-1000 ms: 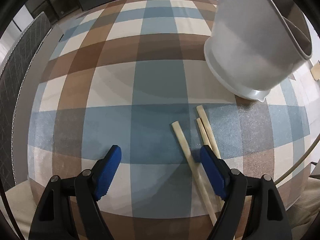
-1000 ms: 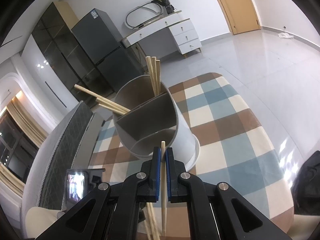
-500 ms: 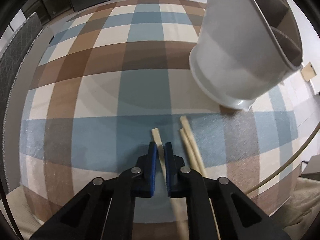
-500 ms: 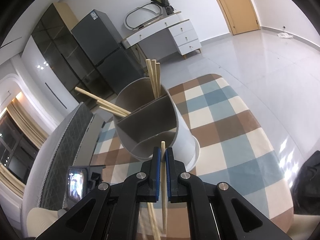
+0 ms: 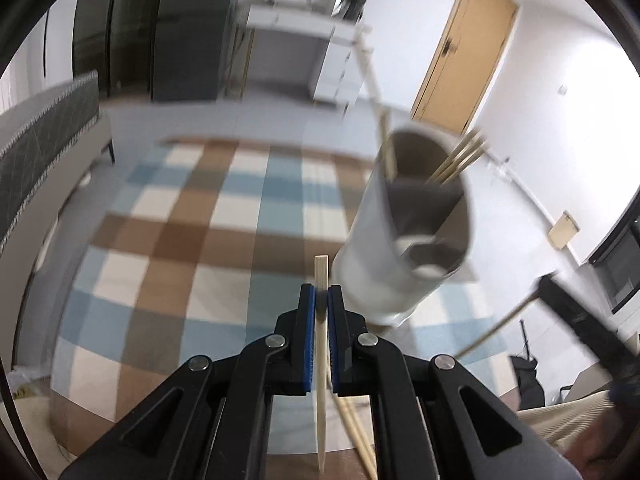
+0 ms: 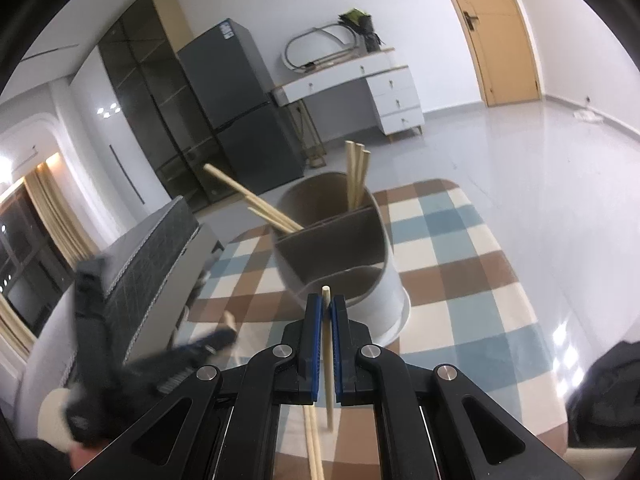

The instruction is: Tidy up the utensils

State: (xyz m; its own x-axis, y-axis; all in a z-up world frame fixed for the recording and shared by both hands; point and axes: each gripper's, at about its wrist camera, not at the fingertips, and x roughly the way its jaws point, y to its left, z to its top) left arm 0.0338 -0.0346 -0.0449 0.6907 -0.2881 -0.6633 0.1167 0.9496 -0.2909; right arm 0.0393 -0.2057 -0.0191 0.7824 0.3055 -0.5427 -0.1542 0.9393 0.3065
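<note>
Lifted off the checked cloth since a second ago: the left gripper (image 5: 319, 295), then spread wide over loose chopsticks, is now clamped on one chopstick (image 5: 321, 276) and raised, tilted up toward the room. Its blue pads pinch the stick near the blunt end; the tapered end hangs down toward the near edge. Left view is motion-blurred.

Right gripper (image 6: 327, 304) has barely shifted. Jaws shut on a second chopstick (image 6: 327, 294), tip poking just past the pads, aimed at the near compartment of the holder (image 6: 384, 292).

Holder: white, divided tub standing on the table (image 6: 460, 248), right of centre in the left view (image 5: 372, 272). Far compartments already carry chopsticks: three upright (image 6: 357, 172), a few leaning out to the left (image 6: 256, 204).

Meaning for the task: both hands are loaded, so my guess is that two drops into the tub come next.

Views differ. Left view shows a couple more chopsticks (image 5: 352, 428) lying on the cloth beneath the jaws, and the right tool as a dark smear at far right. Right view shows the left tool blurred at near left, plus the tub's dividers sharply.
</note>
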